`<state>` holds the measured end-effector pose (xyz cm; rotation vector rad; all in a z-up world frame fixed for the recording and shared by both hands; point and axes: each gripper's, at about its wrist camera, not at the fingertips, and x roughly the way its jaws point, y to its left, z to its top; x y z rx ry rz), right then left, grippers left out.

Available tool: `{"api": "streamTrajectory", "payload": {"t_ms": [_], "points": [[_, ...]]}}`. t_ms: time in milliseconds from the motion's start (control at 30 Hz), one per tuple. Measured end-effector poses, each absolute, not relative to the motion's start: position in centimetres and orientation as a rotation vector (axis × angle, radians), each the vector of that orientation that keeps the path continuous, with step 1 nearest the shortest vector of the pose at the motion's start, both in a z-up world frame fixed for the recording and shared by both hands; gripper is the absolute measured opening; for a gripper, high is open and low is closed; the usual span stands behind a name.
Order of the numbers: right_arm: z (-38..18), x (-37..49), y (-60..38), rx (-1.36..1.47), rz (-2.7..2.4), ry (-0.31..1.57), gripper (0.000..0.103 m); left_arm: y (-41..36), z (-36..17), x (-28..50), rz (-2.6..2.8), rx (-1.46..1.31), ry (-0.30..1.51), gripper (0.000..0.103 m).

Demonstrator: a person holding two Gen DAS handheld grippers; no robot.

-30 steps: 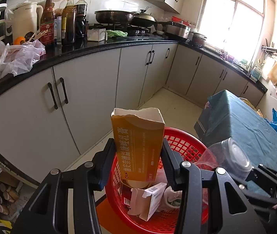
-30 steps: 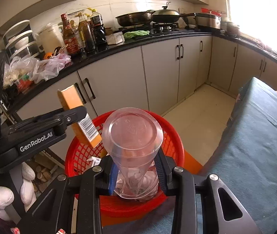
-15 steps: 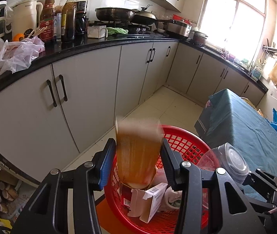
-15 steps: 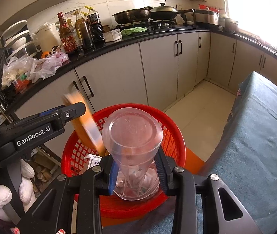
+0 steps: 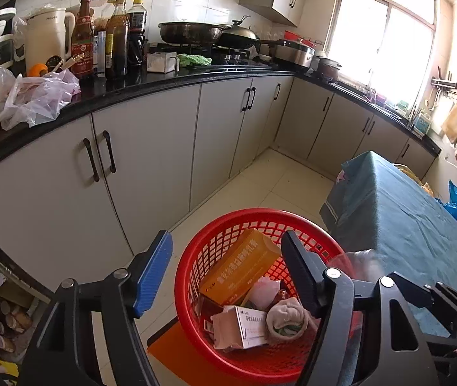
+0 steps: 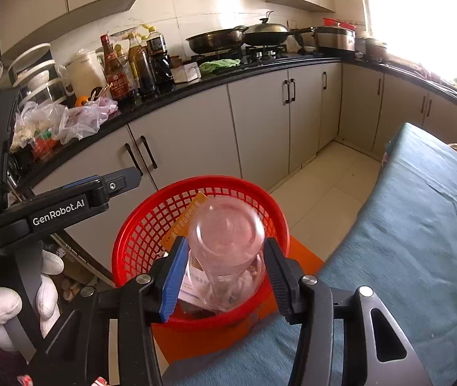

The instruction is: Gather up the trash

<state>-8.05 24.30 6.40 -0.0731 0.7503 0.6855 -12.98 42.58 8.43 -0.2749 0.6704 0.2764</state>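
A red mesh basket (image 5: 219, 241) stands on the floor by the table. An orange carton (image 5: 238, 267) lies tilted inside it with a white box (image 5: 241, 325) and crumpled trash. My left gripper (image 5: 225, 270) is open and empty above the basket. My right gripper (image 6: 223, 270) is open over the basket (image 6: 138, 234), jaws spread; a clear plastic cup (image 6: 227, 238), blurred, sits between them with gaps at both pads. The left gripper also shows in the right wrist view (image 6: 112, 186).
A table with a teal cloth (image 5: 415, 225) stands right of the basket. Grey cabinets (image 5: 145, 160) under a black counter run along the left and back. Bottles (image 5: 116, 38), plastic bags (image 5: 32, 96) and pans (image 5: 193, 32) crowd the counter.
My left gripper opened and the orange carton dropped into the basket. My right gripper's jaws spread apart from the clear cup, which now looks blurred.
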Motion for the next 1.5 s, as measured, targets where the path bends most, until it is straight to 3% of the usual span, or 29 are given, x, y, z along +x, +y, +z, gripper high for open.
{"api": "streamTrajectory", "payload": {"t_ms": [133, 400, 933, 1500], "points": [[6.8, -9.3, 22.7, -0.062, 0.664, 0.745, 0.056, 41.3, 9.4, -14.7, 0.299, -0.239, 0.635, 0.071], [7.3, -12.5, 20.0, -0.060, 0.632, 0.722, 0.064, 38.5, 11.8, -20.1, 0.396, -0.206, 0.480, 0.091], [8.0, -17.6, 16.5, -0.013, 0.611, 0.676, 0.072, 34.6, 14.3, -30.2, 0.703, -0.087, 0.264, 0.101], [7.8, -21.3, 15.0, -0.028, 0.606, 0.668, 0.076, 32.2, 11.8, -33.1, 0.586, -0.102, 0.411, 0.103]]}}
